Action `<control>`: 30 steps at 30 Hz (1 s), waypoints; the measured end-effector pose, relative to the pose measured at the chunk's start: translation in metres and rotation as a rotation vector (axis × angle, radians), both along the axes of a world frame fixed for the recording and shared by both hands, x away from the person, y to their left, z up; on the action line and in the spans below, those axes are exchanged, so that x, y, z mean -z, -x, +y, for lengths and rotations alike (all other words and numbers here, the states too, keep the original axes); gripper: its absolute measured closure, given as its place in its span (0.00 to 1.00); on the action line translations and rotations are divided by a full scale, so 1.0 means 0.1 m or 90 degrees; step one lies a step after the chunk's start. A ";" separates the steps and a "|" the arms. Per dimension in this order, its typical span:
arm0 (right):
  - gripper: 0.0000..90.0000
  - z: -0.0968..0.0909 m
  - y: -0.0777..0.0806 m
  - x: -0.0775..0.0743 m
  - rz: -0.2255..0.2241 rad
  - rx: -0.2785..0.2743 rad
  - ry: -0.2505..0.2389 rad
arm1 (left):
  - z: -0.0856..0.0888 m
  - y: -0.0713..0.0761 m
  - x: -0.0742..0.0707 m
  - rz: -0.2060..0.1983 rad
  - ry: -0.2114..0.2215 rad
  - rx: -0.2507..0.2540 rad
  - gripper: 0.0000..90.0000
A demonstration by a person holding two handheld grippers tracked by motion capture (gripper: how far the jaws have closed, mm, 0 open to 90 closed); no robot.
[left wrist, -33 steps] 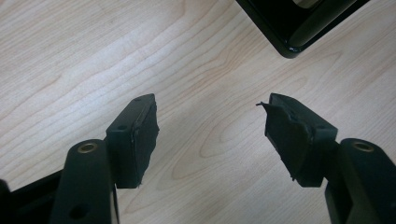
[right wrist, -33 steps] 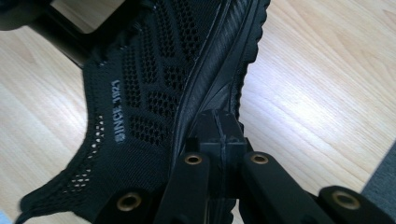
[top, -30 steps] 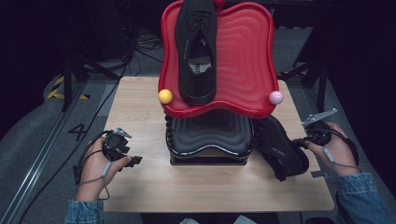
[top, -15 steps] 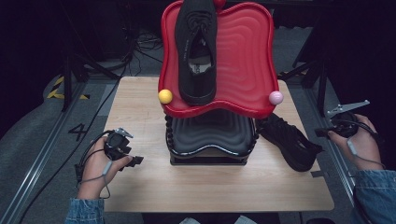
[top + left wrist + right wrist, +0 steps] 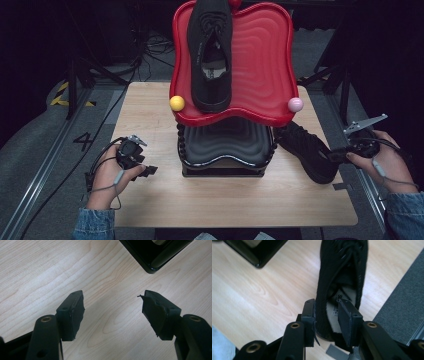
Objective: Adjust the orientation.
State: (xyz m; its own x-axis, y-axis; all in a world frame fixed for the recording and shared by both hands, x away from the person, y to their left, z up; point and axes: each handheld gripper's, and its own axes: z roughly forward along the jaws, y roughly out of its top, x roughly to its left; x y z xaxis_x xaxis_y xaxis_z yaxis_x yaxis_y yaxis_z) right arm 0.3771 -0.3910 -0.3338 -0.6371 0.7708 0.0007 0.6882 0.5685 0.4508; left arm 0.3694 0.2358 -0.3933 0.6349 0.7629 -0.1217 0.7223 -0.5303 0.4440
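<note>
right tool (image 5: 325, 315) | jaws clamp black shoe (image 5: 342, 272) collar | wooden table (image 5: 249, 297)

From my high view I can read one mark: a dark number "4" (image 5: 83, 141) on the grey floor (image 5: 40, 165), left of the counter (image 5: 150, 115). Print on both shoe insoles is too small and blurred for me to read.

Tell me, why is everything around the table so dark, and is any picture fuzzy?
High view: light falls on the table alone, so the room beyond goes black. Right gripper view: the shoe blurs toward the top. Left gripper view: sharp, with soft shadows under the jaws.
</note>
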 end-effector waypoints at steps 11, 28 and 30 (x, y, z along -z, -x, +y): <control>0.98 0.04 -0.01 0.11 0.029 -0.019 0.080 | -0.07 -0.07 0.01 0.001 0.003 0.017 0.38; 0.97 0.76 0.11 0.07 0.062 -0.134 0.040 | -0.02 -0.04 0.06 0.012 0.014 0.015 0.38; 0.92 0.75 0.11 0.10 0.070 -0.134 0.040 | -0.02 -0.05 0.07 0.011 0.010 0.019 0.38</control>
State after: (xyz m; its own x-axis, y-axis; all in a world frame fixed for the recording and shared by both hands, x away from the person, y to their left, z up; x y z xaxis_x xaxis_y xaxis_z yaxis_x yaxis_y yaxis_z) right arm 0.3663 -0.3160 -0.3443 -0.7822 0.6220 0.0355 0.5951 0.7290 0.3384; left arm 0.3745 0.2342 -0.4003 0.6554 0.7413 -0.1445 0.7136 -0.5450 0.4402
